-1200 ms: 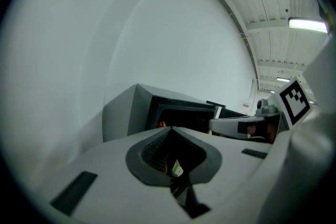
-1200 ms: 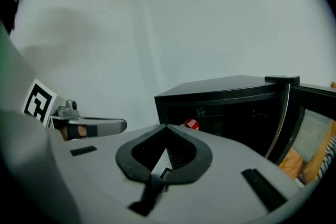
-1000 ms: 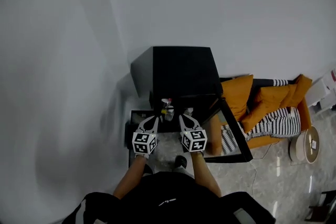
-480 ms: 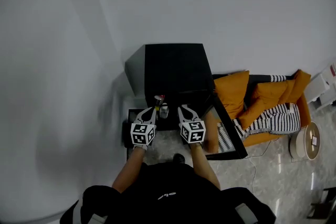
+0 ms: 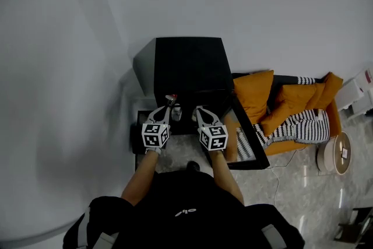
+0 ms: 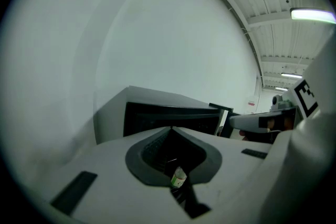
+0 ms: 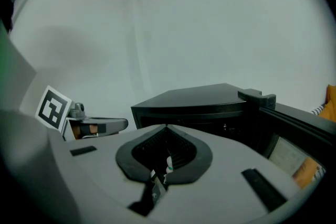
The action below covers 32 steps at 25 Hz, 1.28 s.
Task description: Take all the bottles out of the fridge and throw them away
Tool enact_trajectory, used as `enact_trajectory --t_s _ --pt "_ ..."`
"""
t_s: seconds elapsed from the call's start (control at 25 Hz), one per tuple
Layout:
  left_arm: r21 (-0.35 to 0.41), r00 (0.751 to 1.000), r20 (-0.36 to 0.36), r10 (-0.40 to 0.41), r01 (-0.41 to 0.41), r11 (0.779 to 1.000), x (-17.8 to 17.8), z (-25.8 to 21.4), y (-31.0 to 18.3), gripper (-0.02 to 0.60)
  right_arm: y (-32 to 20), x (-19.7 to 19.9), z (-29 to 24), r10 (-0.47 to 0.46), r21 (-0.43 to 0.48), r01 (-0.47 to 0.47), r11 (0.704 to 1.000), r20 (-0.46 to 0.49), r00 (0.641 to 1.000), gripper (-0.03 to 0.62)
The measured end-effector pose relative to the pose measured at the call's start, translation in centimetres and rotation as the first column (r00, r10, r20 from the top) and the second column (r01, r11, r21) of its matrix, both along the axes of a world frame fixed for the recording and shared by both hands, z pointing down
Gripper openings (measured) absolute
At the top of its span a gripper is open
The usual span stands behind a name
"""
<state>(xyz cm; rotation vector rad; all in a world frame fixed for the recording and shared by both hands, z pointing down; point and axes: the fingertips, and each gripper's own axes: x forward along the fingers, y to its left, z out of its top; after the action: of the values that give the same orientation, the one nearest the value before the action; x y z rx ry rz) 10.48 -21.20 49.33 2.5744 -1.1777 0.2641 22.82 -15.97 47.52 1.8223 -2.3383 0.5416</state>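
The fridge (image 5: 189,64) is black against a plain white wall (image 5: 262,3), and the floor (image 5: 303,189) is pale grey with faint veining. The left gripper (image 5: 168,103) and right gripper (image 5: 198,109) are light grey, their cubes patterned with black-and-white squares. Beside the fridge lie orange cushions (image 5: 253,96) and a black-and-white striped cloth (image 5: 300,130).

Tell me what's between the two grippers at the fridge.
A small bottle stands between the left gripper and right gripper; the head view shows it.
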Motion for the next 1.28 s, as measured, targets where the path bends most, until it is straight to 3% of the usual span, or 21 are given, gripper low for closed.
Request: enact_trajectory --t_s 0.28,0.36,0.68,1.04,1.28 --pt "-0.050 0.997 0.036 -0.065 0.067 0.997 0.1 2.9 -1.1 0.002 1.2 1.0 2.1 -0.027 -0.043 0.027 0.999 0.003 1.000 0.009" --pt "-0.071 0.996 0.054 -0.068 0.072 0.995 0.3 3.8 -1.5 0.059 1.3 1.4 2.7 -0.039 -0.056 0.039 0.998 0.002 0.999 0.009" --pt "-0.126 0.982 0.173 -0.073 0.096 0.987 1.0 9.0 -2.7 0.184 1.5 2.4 4.4 -0.106 -0.096 0.103 0.990 -0.027 0.994 0.009" --pt "-0.179 0.964 0.249 -0.092 0.139 0.974 0.9 13.1 -4.4 0.184 1.7 4.7 5.5 -0.127 -0.131 0.120 0.984 -0.050 0.991 0.009" --pt "-0.151 0.958 0.267 -0.104 0.148 0.977 0.7 12.9 -4.4 0.143 1.5 4.9 6.2 -0.141 -0.141 0.133 0.981 -0.045 0.989 0.009"
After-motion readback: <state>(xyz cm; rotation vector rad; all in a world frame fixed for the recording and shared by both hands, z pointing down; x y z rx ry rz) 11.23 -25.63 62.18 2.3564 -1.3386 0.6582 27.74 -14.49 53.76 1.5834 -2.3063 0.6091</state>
